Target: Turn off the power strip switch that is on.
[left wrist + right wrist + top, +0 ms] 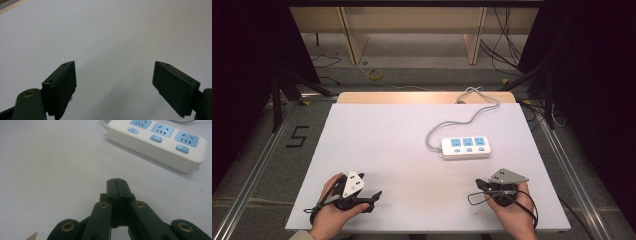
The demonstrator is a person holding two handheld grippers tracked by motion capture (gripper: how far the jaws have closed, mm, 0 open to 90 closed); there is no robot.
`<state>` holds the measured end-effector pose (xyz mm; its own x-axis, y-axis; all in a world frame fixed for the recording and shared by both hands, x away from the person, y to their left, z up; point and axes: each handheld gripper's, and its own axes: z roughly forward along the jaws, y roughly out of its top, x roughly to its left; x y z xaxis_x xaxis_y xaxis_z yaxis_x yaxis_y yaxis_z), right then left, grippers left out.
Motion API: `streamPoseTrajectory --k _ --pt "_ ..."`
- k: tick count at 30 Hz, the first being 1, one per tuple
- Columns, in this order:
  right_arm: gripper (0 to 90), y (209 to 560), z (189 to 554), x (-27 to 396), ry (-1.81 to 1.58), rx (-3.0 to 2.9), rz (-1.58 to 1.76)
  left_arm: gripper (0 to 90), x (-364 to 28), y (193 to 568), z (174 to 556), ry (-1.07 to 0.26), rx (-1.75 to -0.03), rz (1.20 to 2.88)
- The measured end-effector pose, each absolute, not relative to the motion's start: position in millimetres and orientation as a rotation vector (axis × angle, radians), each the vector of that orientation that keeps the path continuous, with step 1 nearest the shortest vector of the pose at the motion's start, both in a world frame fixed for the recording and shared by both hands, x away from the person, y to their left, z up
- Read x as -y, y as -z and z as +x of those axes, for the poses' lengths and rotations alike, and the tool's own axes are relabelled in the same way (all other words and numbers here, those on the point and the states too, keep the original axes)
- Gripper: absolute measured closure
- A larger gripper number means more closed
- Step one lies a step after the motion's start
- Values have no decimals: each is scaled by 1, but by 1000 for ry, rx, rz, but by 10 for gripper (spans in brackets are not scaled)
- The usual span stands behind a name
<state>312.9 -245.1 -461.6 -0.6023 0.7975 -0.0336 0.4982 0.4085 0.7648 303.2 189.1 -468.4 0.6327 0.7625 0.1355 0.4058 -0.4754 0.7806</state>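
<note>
A white power strip (pixel 466 147) with three blue sockets and three blue switches lies on the white table (pixel 382 135), right of centre; its grey cord (pixel 452 122) runs to the far edge. In the right gripper view the power strip (pixel 160 142) lies ahead and to the upper right of my right gripper (pixel 117 181), whose jaws are pressed together with nothing between them. A hand holds that right gripper (pixel 481 184) near the front right of the table. My left gripper (pixel 374 196) rests at the front left in the other hand. The left gripper (pixel 113 75) stands open over bare table.
Beyond the table's far edge lie a wooden shelf frame (pixel 412 30), floor cables (pixel 504 45) and a yellow ring (pixel 375 74). Metal rails (pixel 262 155) run along both sides. A "5" mark (pixel 297 136) is on the floor at the left.
</note>
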Motion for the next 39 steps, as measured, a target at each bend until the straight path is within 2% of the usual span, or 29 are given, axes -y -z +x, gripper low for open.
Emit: streamPoseTrajectory --k 39 --pt "900 452 321 241 -980 -2270 1145 197 -187 469 304 -624 -901 2126"
